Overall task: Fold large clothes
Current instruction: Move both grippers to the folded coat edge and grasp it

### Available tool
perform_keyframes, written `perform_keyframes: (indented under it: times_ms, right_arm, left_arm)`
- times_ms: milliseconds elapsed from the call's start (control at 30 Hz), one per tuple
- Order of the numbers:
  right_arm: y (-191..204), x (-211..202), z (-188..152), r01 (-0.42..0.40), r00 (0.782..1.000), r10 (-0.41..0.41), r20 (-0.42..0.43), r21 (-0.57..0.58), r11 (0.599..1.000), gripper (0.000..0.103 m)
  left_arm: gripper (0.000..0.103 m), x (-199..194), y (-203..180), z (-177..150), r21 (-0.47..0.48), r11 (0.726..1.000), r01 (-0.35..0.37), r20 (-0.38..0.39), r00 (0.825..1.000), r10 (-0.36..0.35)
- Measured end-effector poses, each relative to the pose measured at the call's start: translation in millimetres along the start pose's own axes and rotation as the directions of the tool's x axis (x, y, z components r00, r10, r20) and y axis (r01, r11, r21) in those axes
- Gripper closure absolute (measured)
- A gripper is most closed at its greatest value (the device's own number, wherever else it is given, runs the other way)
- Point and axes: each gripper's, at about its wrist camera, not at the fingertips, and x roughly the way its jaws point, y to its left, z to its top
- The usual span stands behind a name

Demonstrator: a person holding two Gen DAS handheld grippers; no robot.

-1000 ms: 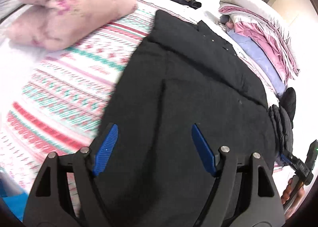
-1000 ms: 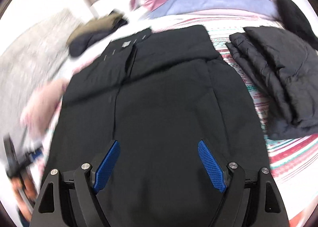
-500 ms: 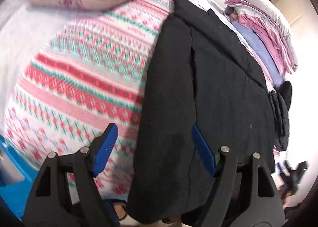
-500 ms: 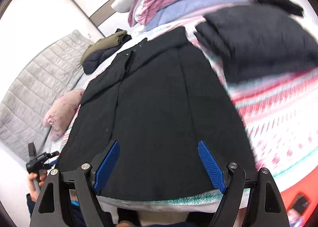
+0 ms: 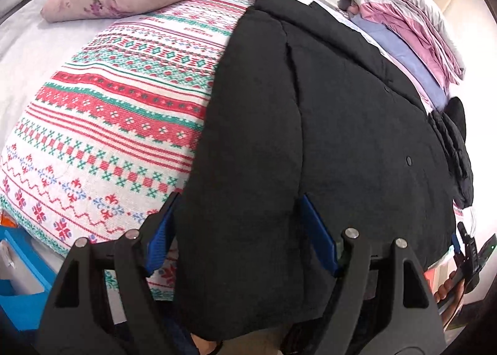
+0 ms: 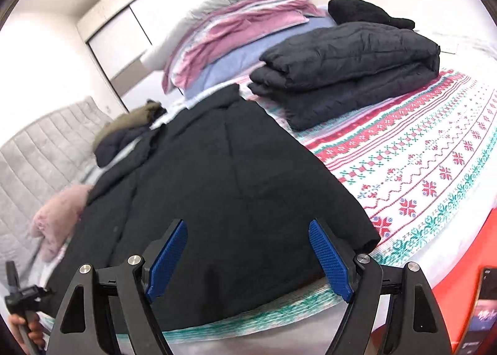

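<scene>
The black coat [image 6: 217, 199] lies spread flat along the bed [image 6: 419, 168], hem at the near edge, not yet folded lengthwise; a folded jacket [image 6: 348, 69] already sits beside it, so one garment looks done and this one is just starting. The left claw [image 5: 239, 230] straddles the coat's left hem corner, jaws wide, pads not pressing. The right claw [image 6: 248, 258] hovers over the right hem, open, its jaws having just narrowed slightly with nothing gripped
</scene>
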Motion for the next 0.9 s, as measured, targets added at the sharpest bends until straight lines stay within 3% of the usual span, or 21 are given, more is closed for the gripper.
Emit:
perform_keyframes:
  times_ms: [133, 367, 467, 500, 633, 733, 833, 900]
  right_arm:
    - [-10, -3, -3, -0.015, 1.0, 0.015, 0.026, 0.027, 1.0, 0.027]
    - [-25, -4, 10, -0.075, 0.997, 0.074, 0.02, 0.088, 0.993, 0.03]
    - [-33, -2, 14, -0.075, 0.997, 0.076, -0.018, 0.089, 0.993, 0.042]
    - [-35, -4, 14, -0.073, 0.997, 0.075, -0.023, 0.09, 0.993, 0.046]
    - [-66, -18, 18, -0.106, 0.994, 0.102, 0.03, 0.205, 0.973, 0.046]
    - [-83, -18, 20, -0.062, 0.998, 0.063, 0.001, 0.206, 0.977, 0.046]
    - [-87, -6, 11, -0.149, 0.984, 0.166, -0.059, 0.218, 0.964, 0.046]
    - [-88, -2, 5, -0.163, 0.983, 0.177, -0.046, 0.222, 0.961, 0.046]
  left_arm:
    - [0.026, -6, 5, -3, -0.002, 0.999, -0.036, 0.03, 0.999, 0.036]
    - [0.026, -11, 17, -13, -0.025, 0.999, 0.022, 0.025, 0.999, -0.021]
    - [0.031, -13, 15, -15, 0.001, 1.0, 0.02, 0.028, 0.999, -0.02]
    - [0.033, -14, 16, -15, -0.009, 0.999, 0.031, 0.029, 0.999, -0.03]
    - [0.034, -20, 34, -10, -0.087, 0.994, 0.064, 0.036, 0.997, -0.061]
    - [0.034, -29, 53, -6, -0.14, 0.989, 0.046, 0.076, 0.996, -0.036]
    - [0.034, -26, 64, -7, -0.183, 0.98, 0.077, 0.067, 0.996, -0.066]
    - [0.034, -26, 69, -8, -0.199, 0.975, 0.1, 0.059, 0.994, -0.09]
